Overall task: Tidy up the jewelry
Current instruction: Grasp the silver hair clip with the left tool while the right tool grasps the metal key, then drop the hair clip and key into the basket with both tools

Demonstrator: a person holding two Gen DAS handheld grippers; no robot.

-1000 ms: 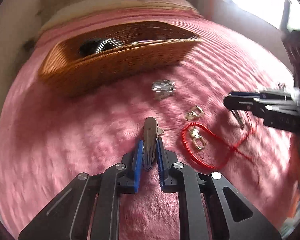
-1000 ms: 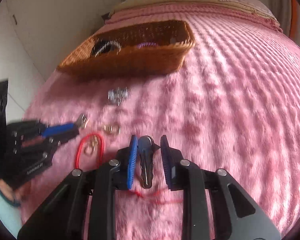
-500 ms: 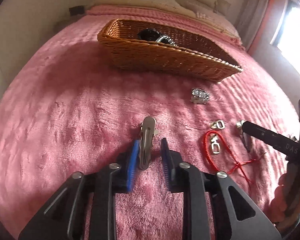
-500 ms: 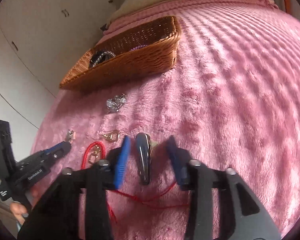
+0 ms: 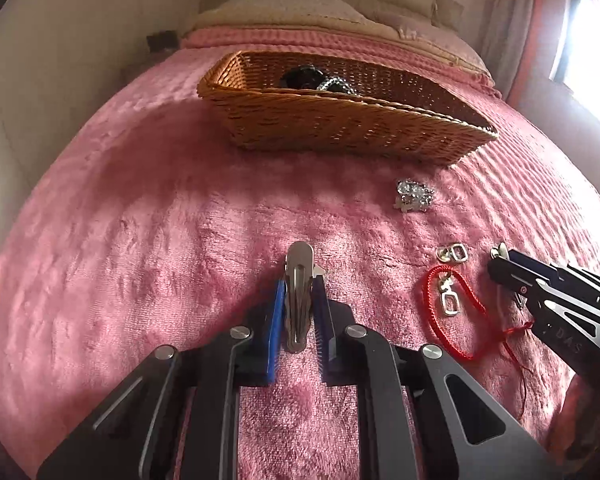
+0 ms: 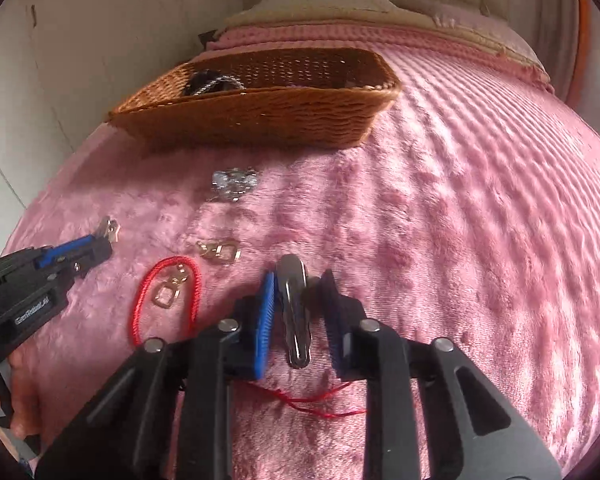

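Two metal clips, one per gripper. Left clip (image 5: pixel 299 300), lower centre, clenched in left gripper (image 5: pixel 299 282) jaws, which just closed further. Its long axis runs along jaws, aimed up-frame at basket (image 5: pixel 340 128). Right clip (image 6: pixel 296 316) likewise gripped by right gripper (image 6: pixel 298 278); there basket sits upper left of clip. Pink bed (image 5: pixel 140 240) below.

pink plush bedspread (image 5: pixel 148 232) underneath; beige pillow (image 5: pixel 292 8) at the far end — white cupboard doors (image 6: pixel 60 40) left

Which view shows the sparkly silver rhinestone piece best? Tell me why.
Left wrist view: the sparkly silver rhinestone piece on the pink plush blanket looks sharp, stones distinct. The right wrist view shows it too, unobstructed, but blurrier.
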